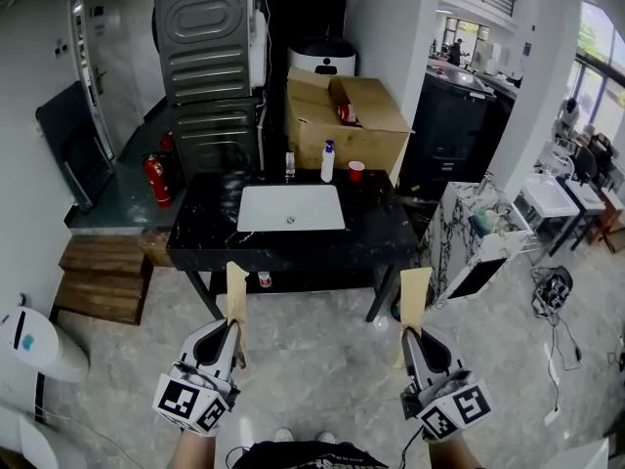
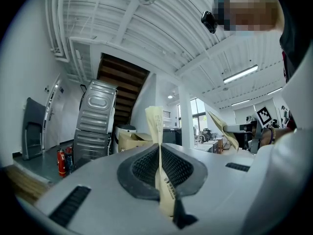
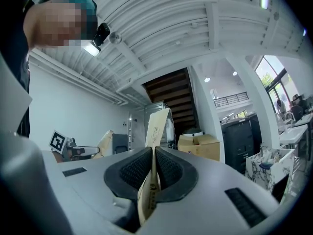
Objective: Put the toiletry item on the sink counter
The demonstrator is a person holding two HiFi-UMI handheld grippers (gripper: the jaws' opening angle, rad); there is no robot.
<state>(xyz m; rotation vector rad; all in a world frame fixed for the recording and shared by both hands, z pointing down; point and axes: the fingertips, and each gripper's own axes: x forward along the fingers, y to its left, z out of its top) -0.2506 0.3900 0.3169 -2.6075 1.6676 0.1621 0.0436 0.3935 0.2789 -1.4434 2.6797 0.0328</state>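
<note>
In the head view I stand in front of a black marble sink counter (image 1: 381,225) with a white basin (image 1: 291,208). My left gripper (image 1: 234,326) is shut on a flat tan paper packet (image 1: 236,296) that sticks up out of the jaws. My right gripper (image 1: 409,332) is shut on a similar tan packet (image 1: 415,296). Both are held low, short of the counter's front edge. In the left gripper view the left gripper (image 2: 159,146) pinches its packet (image 2: 155,124) edge-on. The right gripper view shows the right gripper (image 3: 152,152) clamping its own packet (image 3: 157,126).
At the back of the counter stand a small bottle (image 1: 290,164), a white spray bottle (image 1: 327,161) and a red cup (image 1: 356,171). A cardboard box (image 1: 342,120) and stacked grey appliances (image 1: 207,66) are behind. A fire extinguisher (image 1: 157,180) and wooden steps (image 1: 103,279) are left, a marble cabinet (image 1: 474,242) right.
</note>
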